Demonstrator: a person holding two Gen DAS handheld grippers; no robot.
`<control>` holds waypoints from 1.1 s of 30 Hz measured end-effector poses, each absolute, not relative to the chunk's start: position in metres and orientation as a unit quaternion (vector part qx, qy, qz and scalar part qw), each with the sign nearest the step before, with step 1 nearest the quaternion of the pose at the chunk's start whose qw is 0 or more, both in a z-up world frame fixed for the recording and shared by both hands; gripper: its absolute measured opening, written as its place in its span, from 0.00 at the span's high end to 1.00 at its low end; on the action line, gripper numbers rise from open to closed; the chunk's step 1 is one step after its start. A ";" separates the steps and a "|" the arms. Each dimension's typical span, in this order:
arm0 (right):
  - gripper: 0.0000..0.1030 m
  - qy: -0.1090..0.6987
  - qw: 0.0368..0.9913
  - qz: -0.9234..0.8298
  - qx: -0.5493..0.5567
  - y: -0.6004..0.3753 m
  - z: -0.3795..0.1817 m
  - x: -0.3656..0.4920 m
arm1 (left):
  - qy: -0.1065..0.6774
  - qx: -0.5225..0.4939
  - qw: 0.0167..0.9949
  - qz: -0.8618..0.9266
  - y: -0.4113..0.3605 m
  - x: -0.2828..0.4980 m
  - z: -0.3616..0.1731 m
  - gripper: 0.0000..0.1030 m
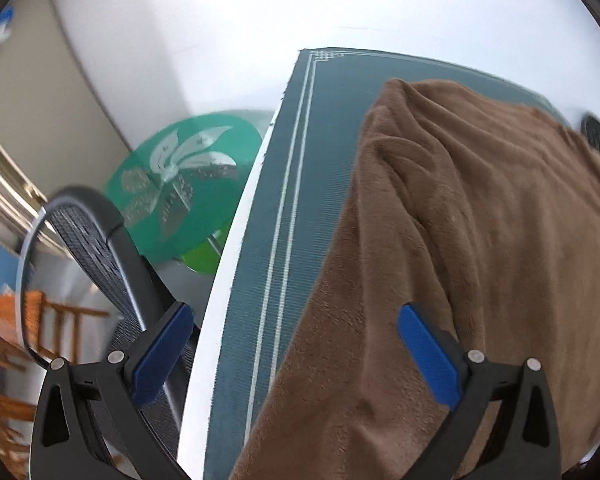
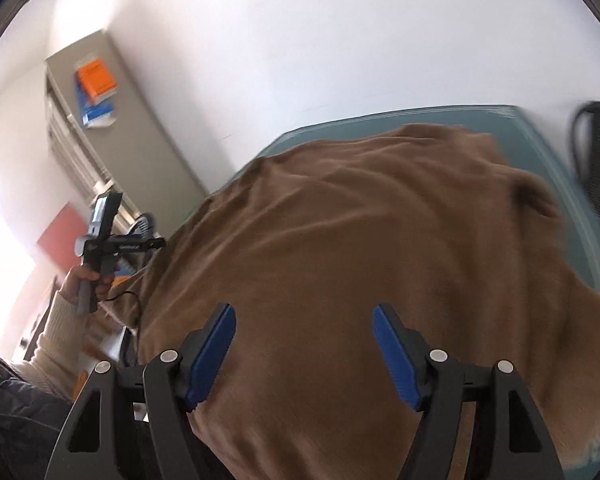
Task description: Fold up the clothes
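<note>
L tool & R tool both spread, empty; brown garment overhangs mat near edge.

White table, teal mat on it, brown garment over mat

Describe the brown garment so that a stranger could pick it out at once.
Find the teal mat with pale border lines covering the table. The garment lies spread over most of it. It is the only fuzzy, plain brown cloth there, wrinkled into soft ridges.
</note>
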State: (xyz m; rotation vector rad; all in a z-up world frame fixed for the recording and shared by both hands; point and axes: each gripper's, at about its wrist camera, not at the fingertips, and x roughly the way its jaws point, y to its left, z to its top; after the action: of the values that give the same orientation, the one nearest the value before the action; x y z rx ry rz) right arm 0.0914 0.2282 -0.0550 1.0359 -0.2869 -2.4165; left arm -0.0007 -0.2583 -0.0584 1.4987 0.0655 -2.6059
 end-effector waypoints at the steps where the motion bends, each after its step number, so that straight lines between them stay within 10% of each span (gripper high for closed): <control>1: 0.29 -0.102 0.251 -0.884 0.381 0.218 -0.060 0.088 | 0.044 0.498 0.048 -0.865 -0.262 -0.004 -0.060 0.00; 12: 0.29 -0.041 0.206 -0.886 0.413 0.179 -0.091 0.049 | 0.097 0.516 -0.008 -0.851 -0.259 -0.049 -0.082 0.03; 14: 0.29 -0.033 0.184 -0.886 0.424 0.182 -0.101 0.042 | 0.090 0.522 -0.003 -0.848 -0.256 -0.057 -0.086 0.17; 15: 0.29 -0.033 0.174 -0.885 0.430 0.184 -0.106 0.038 | 0.087 0.525 -0.001 -0.847 -0.254 -0.061 -0.088 0.46; 18: 0.29 -0.040 0.156 -0.880 0.447 0.191 -0.119 0.031 | 0.099 0.531 -0.005 -0.841 -0.256 -0.068 -0.088 0.80; 26: 0.28 -0.008 0.144 -0.884 0.445 0.187 -0.128 0.030 | 0.045 0.451 0.110 -0.885 -0.275 -0.063 -0.037 0.84; 33: 0.21 0.009 0.146 -0.883 0.445 0.184 -0.128 0.030 | -0.041 0.523 0.120 -0.843 -0.260 -0.069 -0.079 0.69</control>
State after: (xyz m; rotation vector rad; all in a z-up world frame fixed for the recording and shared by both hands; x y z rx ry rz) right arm 0.0296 0.1836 -0.1280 1.2823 0.0265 -2.5434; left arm -0.0692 -0.2603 -0.0789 1.5284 -0.1186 -2.4620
